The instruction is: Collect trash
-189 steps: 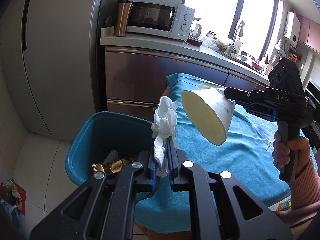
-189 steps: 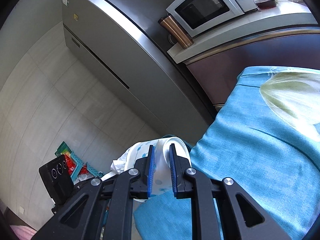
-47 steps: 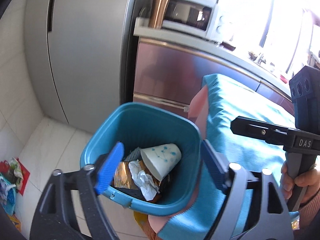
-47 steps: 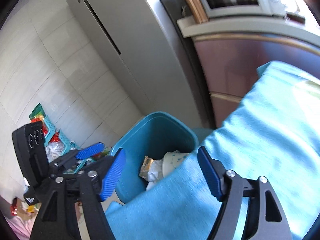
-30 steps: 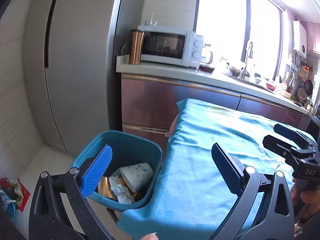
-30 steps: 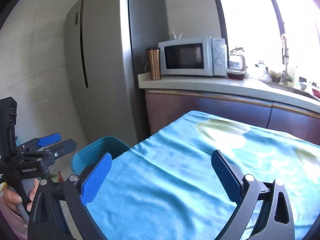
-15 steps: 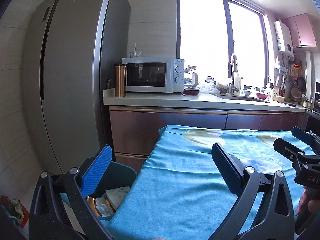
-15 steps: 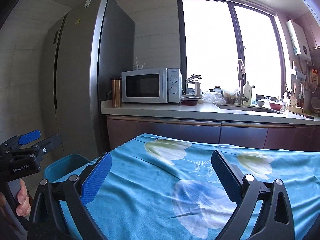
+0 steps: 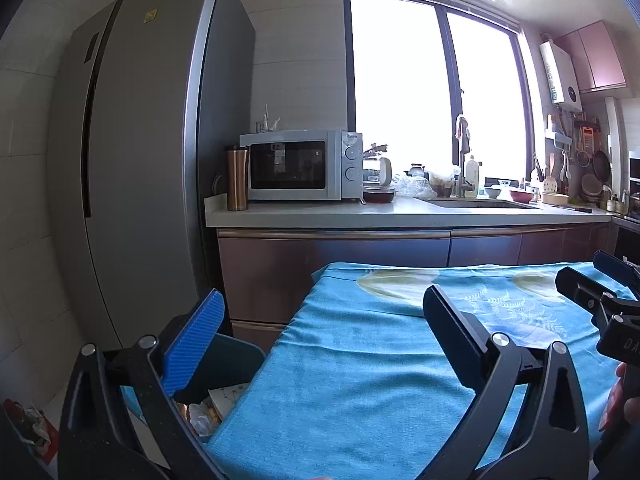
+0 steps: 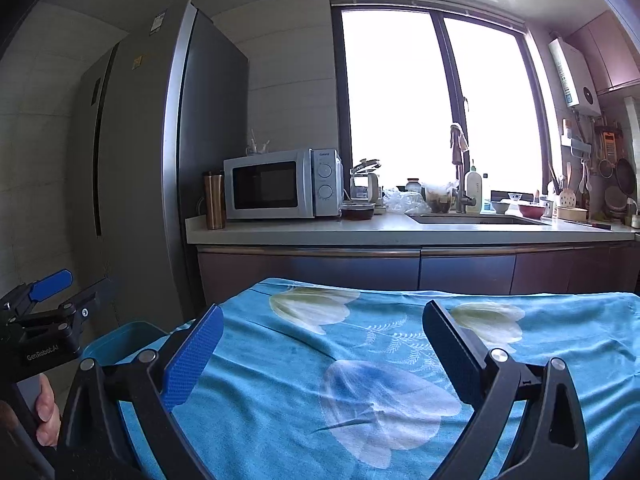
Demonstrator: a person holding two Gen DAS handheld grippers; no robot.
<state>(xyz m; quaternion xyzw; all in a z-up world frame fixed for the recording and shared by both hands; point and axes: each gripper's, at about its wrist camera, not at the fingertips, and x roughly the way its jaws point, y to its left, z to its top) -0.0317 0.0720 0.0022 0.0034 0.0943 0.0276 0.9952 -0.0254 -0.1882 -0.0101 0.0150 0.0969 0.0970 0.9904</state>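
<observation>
Spanning both views, the blue-clothed worktop [image 10: 360,360] lies bare of litter, which suggests why the left gripper [image 9: 320,344] and right gripper [image 10: 320,360] hover level above it, jaws spread wide and holding nothing. Just beside its left edge sits the teal bin [image 9: 236,360], where the trash [image 9: 204,414] now lies; nothing stands in the way.

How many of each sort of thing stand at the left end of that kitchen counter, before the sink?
Microwave: 1
Copper tumbler: 1
Kettle: 1
Dark lidded bowl: 1
Total: 4
</observation>
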